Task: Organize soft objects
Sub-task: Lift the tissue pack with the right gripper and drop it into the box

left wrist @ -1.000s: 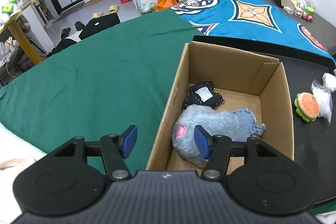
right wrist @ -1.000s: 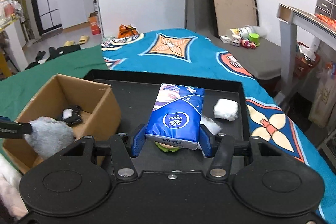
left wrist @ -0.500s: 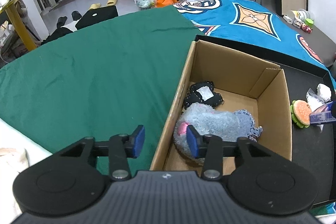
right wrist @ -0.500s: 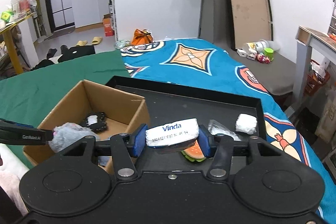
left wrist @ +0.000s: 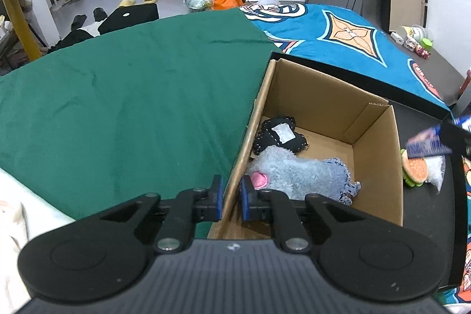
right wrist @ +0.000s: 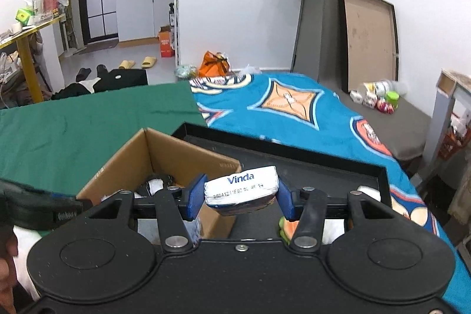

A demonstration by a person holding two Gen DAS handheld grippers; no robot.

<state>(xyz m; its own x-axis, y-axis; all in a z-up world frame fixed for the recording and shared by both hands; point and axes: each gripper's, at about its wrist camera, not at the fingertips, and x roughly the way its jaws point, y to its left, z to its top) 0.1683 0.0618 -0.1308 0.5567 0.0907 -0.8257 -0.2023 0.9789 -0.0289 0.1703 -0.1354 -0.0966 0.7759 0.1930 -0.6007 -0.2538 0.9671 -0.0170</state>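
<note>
- While clamped between the blue pads of the right hand-held gripper [right wrist: 240,197], tissue pack [right wrist: 242,189] held aloft just right of the cardboard box [left wrist: 374,137].
- Left hand-held gripper [left wrist: 230,200] nearly closed around the box's left wall.
- Inside the box: grey plush [left wrist: 297,175], black pouch [left wrist: 279,136].
- Right of the box: burger toy [left wrist: 414,168].

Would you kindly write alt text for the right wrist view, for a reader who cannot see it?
The right gripper holds a white and blue Vinda tissue pack between its blue jaws, beside the near corner of an open brown cardboard box. The box stands on a black tray laid over a green cloth and a blue patterned blanket.
</note>
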